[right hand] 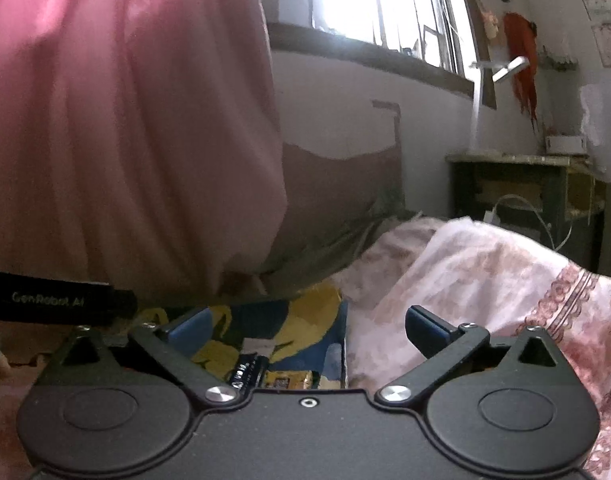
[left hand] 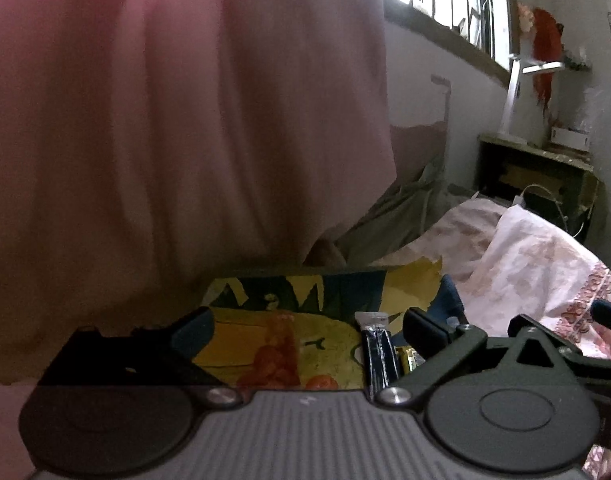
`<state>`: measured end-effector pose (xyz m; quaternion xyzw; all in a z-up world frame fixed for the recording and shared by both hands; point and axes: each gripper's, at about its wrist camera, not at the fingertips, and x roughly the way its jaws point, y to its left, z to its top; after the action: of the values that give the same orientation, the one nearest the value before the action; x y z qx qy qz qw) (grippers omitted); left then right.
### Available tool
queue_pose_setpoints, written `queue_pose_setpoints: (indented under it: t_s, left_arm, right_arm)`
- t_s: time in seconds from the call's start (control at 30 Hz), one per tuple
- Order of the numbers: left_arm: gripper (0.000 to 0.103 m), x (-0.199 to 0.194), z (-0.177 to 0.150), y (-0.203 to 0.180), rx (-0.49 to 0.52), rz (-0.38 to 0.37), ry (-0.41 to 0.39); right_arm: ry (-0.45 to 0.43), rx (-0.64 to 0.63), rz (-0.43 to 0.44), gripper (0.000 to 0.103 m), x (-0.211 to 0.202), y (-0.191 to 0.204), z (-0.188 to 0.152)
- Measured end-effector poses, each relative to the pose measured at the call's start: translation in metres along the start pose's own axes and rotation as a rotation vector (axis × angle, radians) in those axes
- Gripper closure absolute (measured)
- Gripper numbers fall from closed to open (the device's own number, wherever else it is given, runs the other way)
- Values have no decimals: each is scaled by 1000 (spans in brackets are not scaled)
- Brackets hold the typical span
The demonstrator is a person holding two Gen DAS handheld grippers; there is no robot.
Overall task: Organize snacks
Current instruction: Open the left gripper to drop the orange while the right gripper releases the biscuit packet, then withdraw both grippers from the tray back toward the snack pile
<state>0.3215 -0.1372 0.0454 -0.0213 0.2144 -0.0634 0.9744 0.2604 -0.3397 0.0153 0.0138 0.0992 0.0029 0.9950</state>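
My left gripper (left hand: 309, 330) is open, with nothing between its blue pads. Below and beyond it, dark stick-shaped snack packets (left hand: 379, 354) with white tops lie on a blue and yellow printed cloth (left hand: 305, 292), and a small yellow wrapped snack (left hand: 410, 358) lies right beside them. My right gripper (right hand: 309, 330) is open too and holds nothing. Just under its jaws the same dark packets (right hand: 249, 372) and yellow wrapped snack (right hand: 291, 380) lie on the printed cloth (right hand: 273, 316). The black side of the left gripper (right hand: 65, 300) shows at the left of the right wrist view.
A person's pink garment (left hand: 165, 120) fills the left and top of both views, close behind the cloth. A pale floral quilt (right hand: 485, 280) is bunched on the right. Further back stand a dark desk (right hand: 525, 184) with a white lamp (right hand: 477, 92), under a barred window (right hand: 385, 8).
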Motion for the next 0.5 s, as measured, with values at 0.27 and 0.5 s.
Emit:
queue_pose_setpoints:
  t_s: [0.27,0.5]
  left_arm:
    - [0,-49,-8,20,-23,27,-29]
    - [0,-86,-22,49,-58,89,-37]
  right_arm:
    - [-19,-30,24,1,-46,15,5]
    - [-11,4,26,1,-78,21,0]
